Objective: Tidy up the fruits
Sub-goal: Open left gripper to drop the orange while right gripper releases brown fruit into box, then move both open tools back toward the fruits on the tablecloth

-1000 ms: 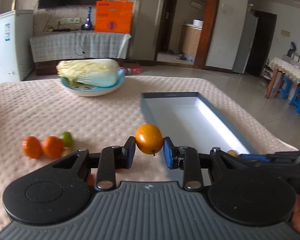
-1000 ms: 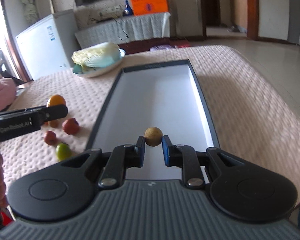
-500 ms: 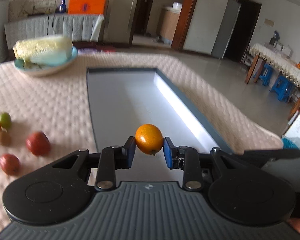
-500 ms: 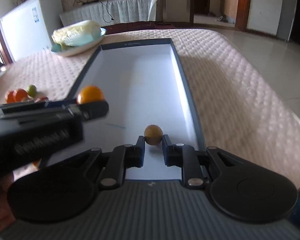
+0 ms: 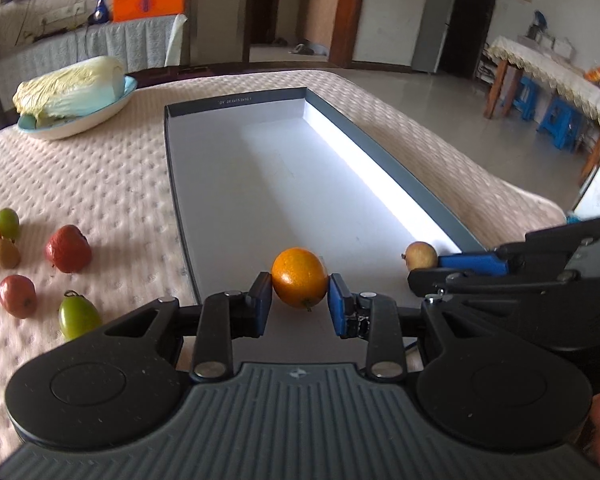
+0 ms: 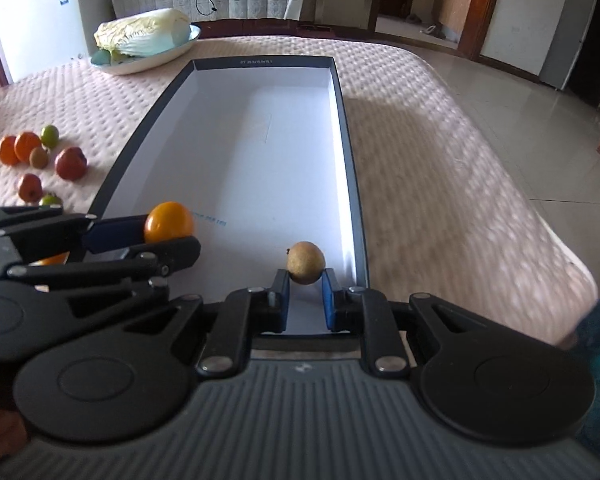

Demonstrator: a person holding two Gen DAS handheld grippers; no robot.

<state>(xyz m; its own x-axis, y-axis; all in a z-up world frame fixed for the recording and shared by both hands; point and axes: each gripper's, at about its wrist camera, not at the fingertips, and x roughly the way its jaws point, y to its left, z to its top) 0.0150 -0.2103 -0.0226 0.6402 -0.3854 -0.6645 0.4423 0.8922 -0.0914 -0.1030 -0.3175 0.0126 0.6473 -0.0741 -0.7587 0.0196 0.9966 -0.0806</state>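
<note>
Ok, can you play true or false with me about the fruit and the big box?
1. The left gripper holds an orange. True.
2. The right gripper holds a green fruit. False: its jaws grip a small brown fruit.
3. The cabbage lies in the box. False: it lies in a bowl on the table, beyond the box.
4. Red, green and orange fruits lie on the tablecloth left of the box. True.
</note>
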